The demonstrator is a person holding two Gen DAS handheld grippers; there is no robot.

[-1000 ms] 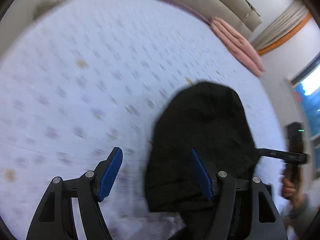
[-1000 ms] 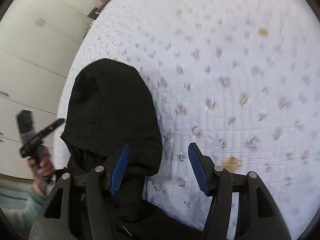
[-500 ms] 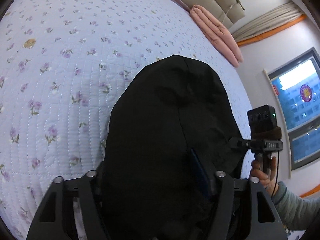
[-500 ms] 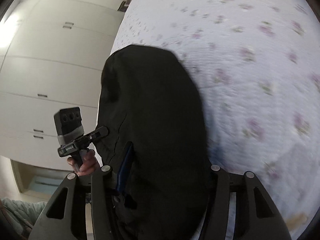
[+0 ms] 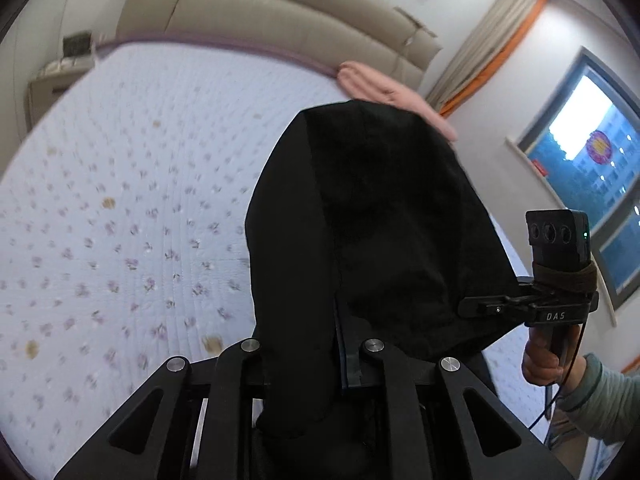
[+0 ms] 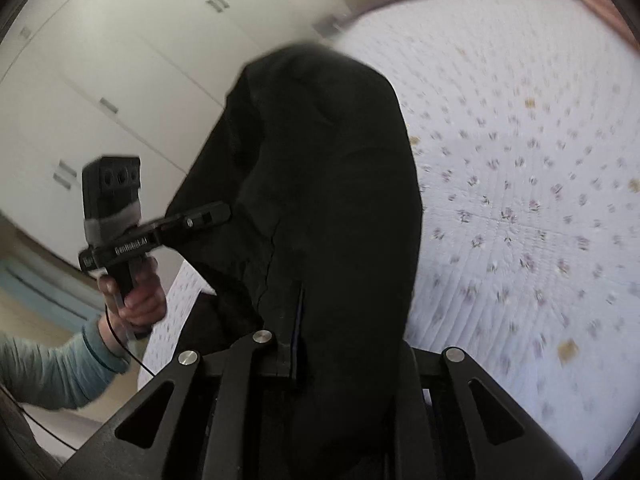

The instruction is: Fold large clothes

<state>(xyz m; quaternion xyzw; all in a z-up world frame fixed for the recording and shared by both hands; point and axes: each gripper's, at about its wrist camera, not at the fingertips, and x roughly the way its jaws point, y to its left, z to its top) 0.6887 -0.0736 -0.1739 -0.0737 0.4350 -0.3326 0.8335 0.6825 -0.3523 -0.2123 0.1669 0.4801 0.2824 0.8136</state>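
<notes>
A black garment (image 5: 380,208) hangs lifted above the flowered bed (image 5: 120,200). In the left wrist view my left gripper (image 5: 316,356) is closing its jaws on a fold of the cloth, which drapes over both fingers and hides the pads. The right gripper (image 5: 466,306) bites the garment's right edge, held by a hand in a grey-green sleeve. In the right wrist view the black garment (image 6: 328,184) covers my right gripper (image 6: 320,344), whose jaws are closing on the fabric. The left gripper (image 6: 222,213) pinches the cloth's left edge there.
A folded pink blanket (image 5: 384,88) lies at the head of the bed, below the padded headboard (image 5: 260,20). A window (image 5: 592,168) is on the right wall. White wardrobe doors (image 6: 100,80) stand beside the bed (image 6: 520,200). A nightstand (image 5: 60,80) sits at the far left.
Both grippers went from open over the garment to closed on its cloth. They then rose, lifting the black garment off the bed, and both views tilted up toward the walls.
</notes>
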